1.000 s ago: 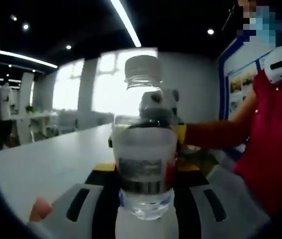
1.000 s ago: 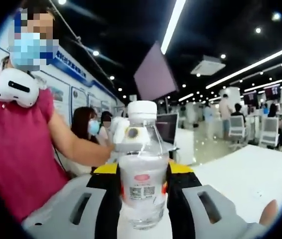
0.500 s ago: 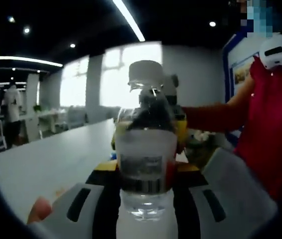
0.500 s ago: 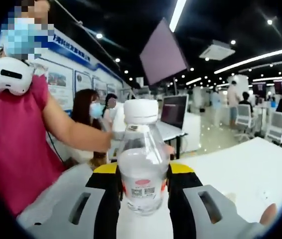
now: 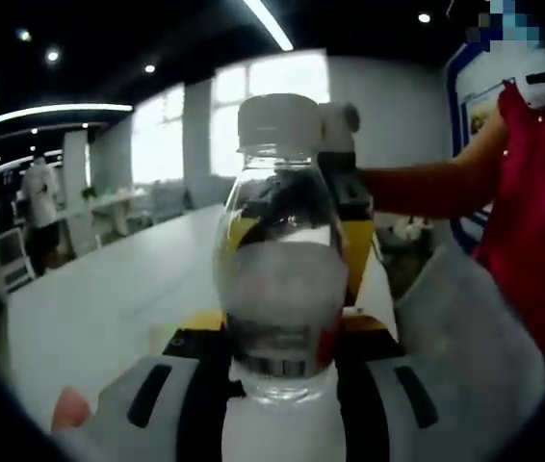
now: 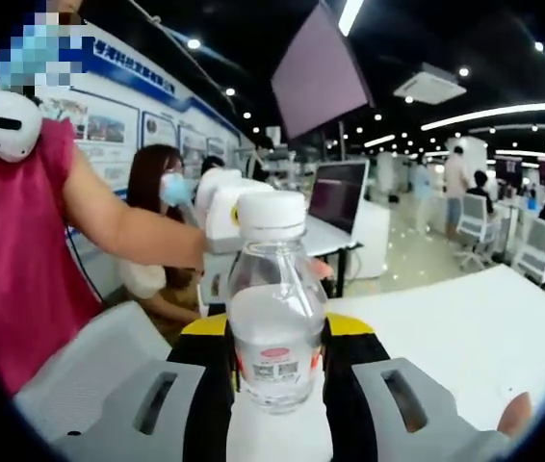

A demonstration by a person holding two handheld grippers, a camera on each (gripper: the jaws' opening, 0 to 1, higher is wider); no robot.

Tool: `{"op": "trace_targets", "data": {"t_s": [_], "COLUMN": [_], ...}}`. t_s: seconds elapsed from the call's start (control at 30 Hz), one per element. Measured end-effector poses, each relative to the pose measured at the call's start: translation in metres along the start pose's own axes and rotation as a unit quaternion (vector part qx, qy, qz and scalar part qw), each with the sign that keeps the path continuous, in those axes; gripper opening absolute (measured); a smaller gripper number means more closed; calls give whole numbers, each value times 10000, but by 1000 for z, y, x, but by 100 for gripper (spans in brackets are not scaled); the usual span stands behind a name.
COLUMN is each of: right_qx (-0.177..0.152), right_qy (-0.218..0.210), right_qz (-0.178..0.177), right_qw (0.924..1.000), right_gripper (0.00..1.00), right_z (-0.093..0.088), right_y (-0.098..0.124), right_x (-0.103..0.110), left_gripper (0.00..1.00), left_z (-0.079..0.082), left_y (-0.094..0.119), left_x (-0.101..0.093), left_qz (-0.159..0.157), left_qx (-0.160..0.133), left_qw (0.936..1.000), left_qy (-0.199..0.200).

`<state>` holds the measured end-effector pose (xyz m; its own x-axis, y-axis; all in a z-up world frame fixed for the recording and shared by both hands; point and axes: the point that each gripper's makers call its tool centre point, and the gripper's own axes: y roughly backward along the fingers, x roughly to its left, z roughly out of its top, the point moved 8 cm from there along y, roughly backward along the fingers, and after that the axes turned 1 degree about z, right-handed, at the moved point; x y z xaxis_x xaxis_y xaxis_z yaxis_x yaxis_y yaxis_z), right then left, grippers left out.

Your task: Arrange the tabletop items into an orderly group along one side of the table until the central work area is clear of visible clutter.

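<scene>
In the left gripper view the water bottle (image 5: 282,279) is blurred, so its label cannot be read, and its base is hidden between the jaws. It is clear plastic with a white cap and stands upright. The left gripper (image 5: 282,380) is clamped on its lower body, and so is the right gripper (image 6: 277,375), each from its own side. In the left gripper view, the right gripper shows dimly through and behind the bottle. The bottle is held above the white worktop (image 6: 475,337), over its near edge beside a person in a red top (image 6: 17,260). A laptop (image 6: 335,197) sits on a desk beyond.
</scene>
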<state>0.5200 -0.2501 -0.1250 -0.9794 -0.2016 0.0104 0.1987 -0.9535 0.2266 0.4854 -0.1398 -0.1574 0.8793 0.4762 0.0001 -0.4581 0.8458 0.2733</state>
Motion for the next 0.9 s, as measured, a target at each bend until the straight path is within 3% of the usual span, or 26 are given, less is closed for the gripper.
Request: {"op": "trace_targets", "data": {"t_s": [0.17,0.33,0.6,0.9], "right_qx": [50,106,74,384], "right_qy": [-109,-177,-278,-438], "right_qz": [-92,-190,-464,-473], "right_qw": [9999,9996,9985,9972], "right_gripper": [34,34,35,35], "right_z": [-5,-12,-40,-77], "right_y": [-20,-32,-52,-66], "right_x": [-32,-60,-111,-146], "left_gripper": [39,39,39,39], "left_z": [-7,-19,-45,-82], "left_y": [4,4,-8,-27], "left_x": [35,72,128,157], "left_qz": [31,-74,-223,-357], "left_qx": [371,413,632,843], "left_qw": [9993,9991,9977,9957], "left_qy": [-29,-60,-108,-122]}}
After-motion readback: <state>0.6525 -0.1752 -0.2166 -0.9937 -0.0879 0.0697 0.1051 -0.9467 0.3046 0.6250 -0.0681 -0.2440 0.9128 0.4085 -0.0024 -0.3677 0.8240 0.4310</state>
